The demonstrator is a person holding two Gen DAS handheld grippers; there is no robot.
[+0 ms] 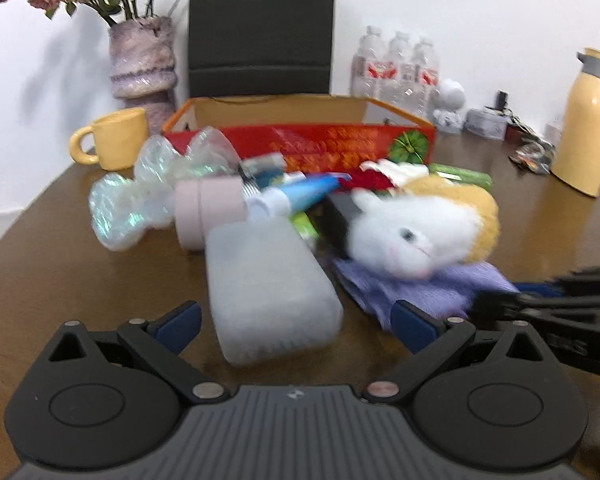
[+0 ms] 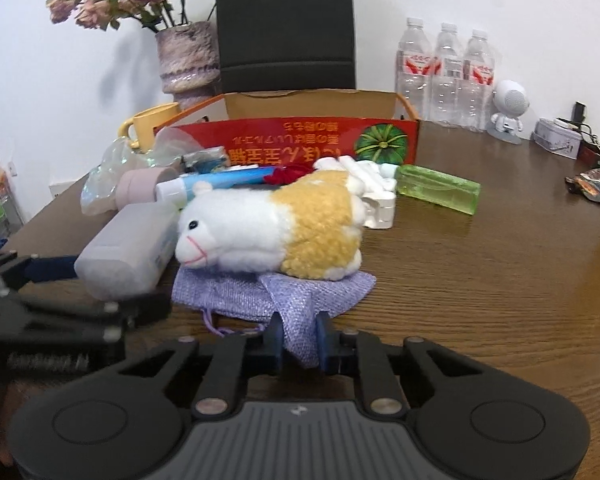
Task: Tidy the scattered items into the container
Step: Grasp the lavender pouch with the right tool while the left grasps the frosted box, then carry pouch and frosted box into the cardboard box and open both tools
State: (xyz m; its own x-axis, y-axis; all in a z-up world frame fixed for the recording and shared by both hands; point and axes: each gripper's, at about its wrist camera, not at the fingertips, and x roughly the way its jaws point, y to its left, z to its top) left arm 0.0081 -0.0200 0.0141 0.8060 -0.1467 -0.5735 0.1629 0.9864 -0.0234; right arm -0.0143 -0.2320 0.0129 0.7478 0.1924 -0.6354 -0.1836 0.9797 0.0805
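the right gripper [image 2: 298, 340] was clamped on the near edge of a lilac woven pouch [image 2: 272, 294], its blue pads pinching a fold of the cloth. a white and yellow plush toy [image 2: 272, 226] lay on the pouch's far part. the left gripper [image 1: 296, 318] stood wide apart, a frosted plastic bottle [image 1: 268, 288] lying between its tips without clear contact. behind the pile of a pink tube [image 1: 210, 204], a blue tube [image 1: 300, 194] and a green case [image 2: 438, 188], the red cardboard box [image 2: 300, 140] sat at the far side of the wooden table [image 2: 500, 280].
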